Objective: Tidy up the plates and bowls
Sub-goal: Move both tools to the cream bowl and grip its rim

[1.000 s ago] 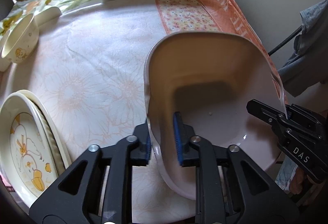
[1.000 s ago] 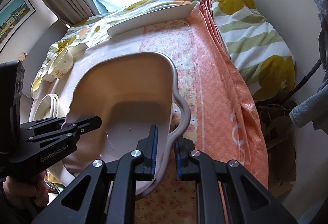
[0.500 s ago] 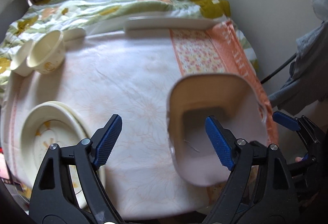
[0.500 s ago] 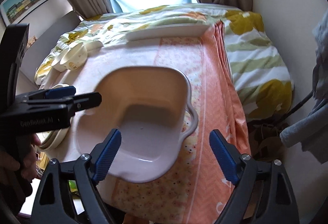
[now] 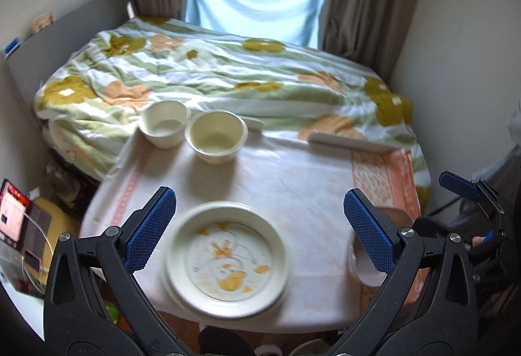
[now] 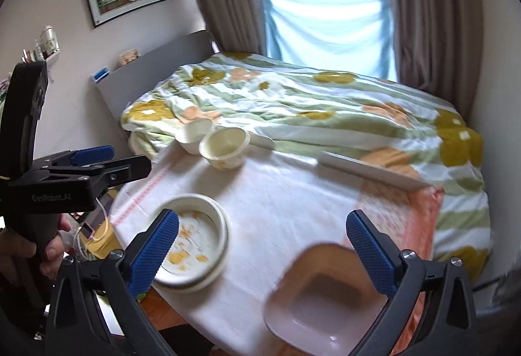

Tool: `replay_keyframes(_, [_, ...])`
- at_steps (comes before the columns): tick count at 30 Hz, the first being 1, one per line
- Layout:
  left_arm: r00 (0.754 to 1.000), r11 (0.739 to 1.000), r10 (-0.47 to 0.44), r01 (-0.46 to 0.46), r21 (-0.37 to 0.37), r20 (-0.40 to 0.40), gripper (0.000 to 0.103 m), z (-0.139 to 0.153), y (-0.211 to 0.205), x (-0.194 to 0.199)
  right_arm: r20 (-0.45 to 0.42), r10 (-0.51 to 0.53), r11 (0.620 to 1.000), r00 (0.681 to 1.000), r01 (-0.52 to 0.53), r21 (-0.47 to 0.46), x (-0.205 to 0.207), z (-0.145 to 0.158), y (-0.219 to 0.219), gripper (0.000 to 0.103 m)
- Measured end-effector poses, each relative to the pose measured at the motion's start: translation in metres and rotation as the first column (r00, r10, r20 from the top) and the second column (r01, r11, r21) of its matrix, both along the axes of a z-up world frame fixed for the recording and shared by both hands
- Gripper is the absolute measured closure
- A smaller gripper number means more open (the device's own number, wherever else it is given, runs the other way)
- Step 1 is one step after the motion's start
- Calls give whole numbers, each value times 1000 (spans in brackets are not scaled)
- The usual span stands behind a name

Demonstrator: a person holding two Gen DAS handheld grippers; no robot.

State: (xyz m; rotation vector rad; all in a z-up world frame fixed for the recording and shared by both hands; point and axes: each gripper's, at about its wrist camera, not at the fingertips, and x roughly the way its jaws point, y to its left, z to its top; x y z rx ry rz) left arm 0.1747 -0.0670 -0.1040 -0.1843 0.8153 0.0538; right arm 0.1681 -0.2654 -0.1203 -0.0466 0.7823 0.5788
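Above the table (image 5: 293, 180), left gripper (image 5: 259, 229) and right gripper (image 6: 262, 245) have just been opening, nothing between. Square bowl (image 6: 322, 300) rests near edge; approach stacked plates (image 5: 228, 258) next, rim squarely.

Both grippers up over the table (image 5: 293, 180), pitched down at it. Left gripper (image 5: 259, 230) jaws have just been opening, now spread wide, nothing between the pads. Right gripper (image 6: 263, 243) same: just opened, wide, empty. A hand (image 6: 22, 255) grips the left handle.
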Motion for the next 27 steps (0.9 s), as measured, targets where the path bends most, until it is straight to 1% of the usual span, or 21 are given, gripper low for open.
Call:
replay_keyframes(3, [999,999,42,-42,-9,-14,0,9,44,15,5,18,999,1000,-18,-32,25,18,35,0])
replay_keyframes(5, [998,998,47,-48,-43,-32,0,7,73,33,-5,16,999,1000,-16,-45,48,23,60,0])
replay_keyframes(7, [996,995,46,-53,-86,-75,0,-2,100,58,-45,9,999,999,-11,-50,73,20,82,0])
replay_keyframes(9, [991,989,41,-58,-134,-128,0,-18,121,82,-109,5,999,994,-9,-41,101,11,102,0])
replay_keyframes(11, [983,980,31,-65,-190,-181,1,-42,138,107,-187,-19,999,982,9,-54,131,-6,121,0])
replay_keyframes(13, [973,970,22,-76,-229,-229,2,-67,151,131,-243,-44,997,969,28,-68,154,-23,138,1])
replay_keyframes(15, [963,966,6,-75,-246,-269,6,-91,155,151,-298,-67,995,952,44,-84,177,-46,153,1])
replay_keyframes(16, [957,965,-2,-74,-250,-290,11,-103,158,162,-326,-81,994,942,53,-94,188,-61,161,3])
replay_keyframes(18, [947,963,-9,-78,-259,-321,18,-128,161,177,-371,-97,993,924,62,-105,202,-86,169,12])
replay_keyframes(20, [932,957,-17,-89,-276,-362,22,-152,163,192,-410,-112,991,905,72,-113,213,-110,176,26])
replay_keyframes(22, [916,952,-34,-92,-292,-399,31,-173,161,204,-451,-139,988,882,90,-129,222,-130,177,34])
replay_keyframes(24, [911,954,-53,-75,-292,-410,33,-184,157,212,-489,-145,988,860,99,-119,229,-145,178,39])
replay_keyframes(25, [908,959,-59,-65,-277,-414,35,-189,154,217,-500,-147,988,854,101,-119,232,-151,179,44])
replay_keyframes(27, [905,964,-65,-52,-261,-421,41,-196,151,225,-515,-149,988,844,102,-120,238,-159,180,48])
